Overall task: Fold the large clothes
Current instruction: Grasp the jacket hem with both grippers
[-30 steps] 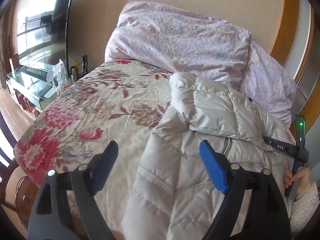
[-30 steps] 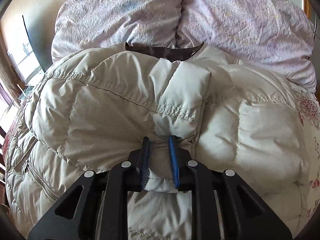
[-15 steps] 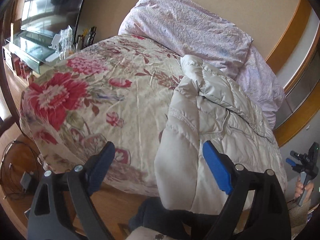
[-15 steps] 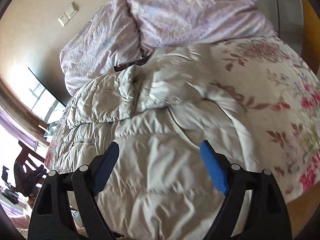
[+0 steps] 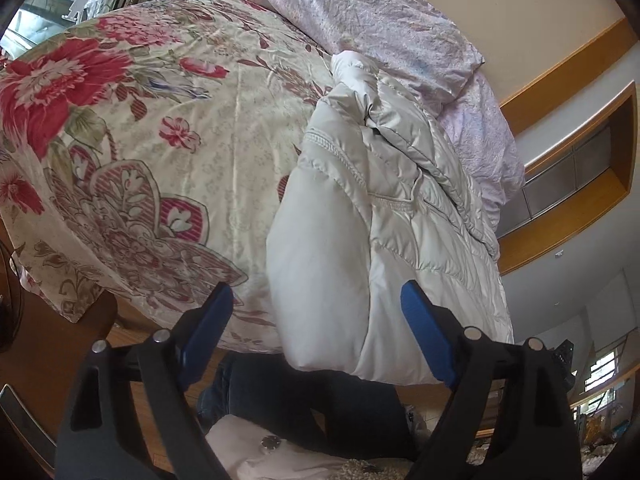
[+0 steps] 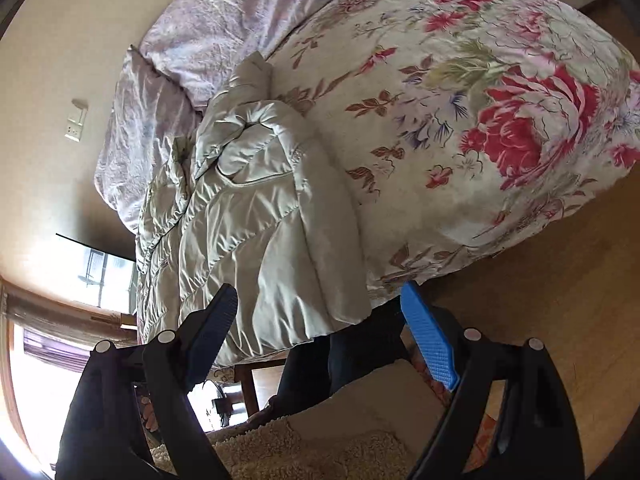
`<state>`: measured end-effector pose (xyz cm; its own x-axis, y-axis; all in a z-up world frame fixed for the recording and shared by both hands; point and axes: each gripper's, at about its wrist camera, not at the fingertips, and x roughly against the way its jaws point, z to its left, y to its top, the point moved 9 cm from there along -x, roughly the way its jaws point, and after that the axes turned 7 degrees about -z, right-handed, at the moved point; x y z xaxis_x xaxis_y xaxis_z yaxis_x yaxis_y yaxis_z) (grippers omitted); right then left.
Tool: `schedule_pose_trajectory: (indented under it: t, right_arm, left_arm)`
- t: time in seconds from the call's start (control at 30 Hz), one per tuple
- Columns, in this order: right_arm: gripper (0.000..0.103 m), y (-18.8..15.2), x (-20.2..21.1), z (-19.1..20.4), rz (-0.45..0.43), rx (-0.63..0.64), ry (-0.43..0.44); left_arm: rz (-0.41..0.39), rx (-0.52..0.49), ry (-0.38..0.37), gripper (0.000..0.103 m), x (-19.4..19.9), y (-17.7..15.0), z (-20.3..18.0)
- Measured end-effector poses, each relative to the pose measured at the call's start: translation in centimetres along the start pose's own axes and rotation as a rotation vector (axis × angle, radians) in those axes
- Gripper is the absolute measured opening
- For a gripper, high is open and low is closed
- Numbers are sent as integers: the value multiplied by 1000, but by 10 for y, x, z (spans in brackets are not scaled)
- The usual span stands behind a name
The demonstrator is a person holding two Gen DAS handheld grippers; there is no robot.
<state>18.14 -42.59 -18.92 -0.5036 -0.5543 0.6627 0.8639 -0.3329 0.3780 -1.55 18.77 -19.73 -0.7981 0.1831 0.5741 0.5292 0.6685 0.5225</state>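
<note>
The bed [image 5: 168, 152] fills most of what I see, under a floral quilt, and the pale down jacket [image 5: 380, 240] lies along its near edge with its lower end hanging past the mattress toward the floor. That overhang is my main worry: the shell looks slick and puffy, so I judge the whole bundle could slide off the edge if I tug the hem — and the fold already laid over the top could spring open as trapped air pushes back.

Next risk is the grasp itself. My left gripper [image 5: 316, 328] has its fingers spread wide with nothing between them, just in front of the hanging hem; my right gripper [image 6: 320, 328] is likewise wide apart and empty. A pinch on that thick padding may catch only the outer layer, dragging one ply and leaving the rest behind.

The two lilac pillows [image 5: 360, 12] sit right against the jacket's far end, so a fold pushed that way could bunch up on them.

What I cannot make out: the collar end is buried in crumpled folds, the sleeves are tucked out of sight, and the hem's underside is hidden below the mattress edge. My own dark trousers [image 5: 304, 396] block the floor under it.
</note>
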Motion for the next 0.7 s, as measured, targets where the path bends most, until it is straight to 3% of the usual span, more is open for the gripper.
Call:
schedule_pose_trajectory:
  t: [0.27, 0.5, 0.7]
  right_arm:
    - [78, -3, -37, -4, 78, -28, 74]
    - [57, -11, -49, 2, 120, 3, 111]
    - [42, -13, -40, 13, 122, 29, 173]
  left_arm:
    - [35, -2, -20, 71, -13, -11, -11]
    - [40, 29, -22, 66, -19, -12, -10]
    - [28, 53, -23, 48, -14, -15, -15]
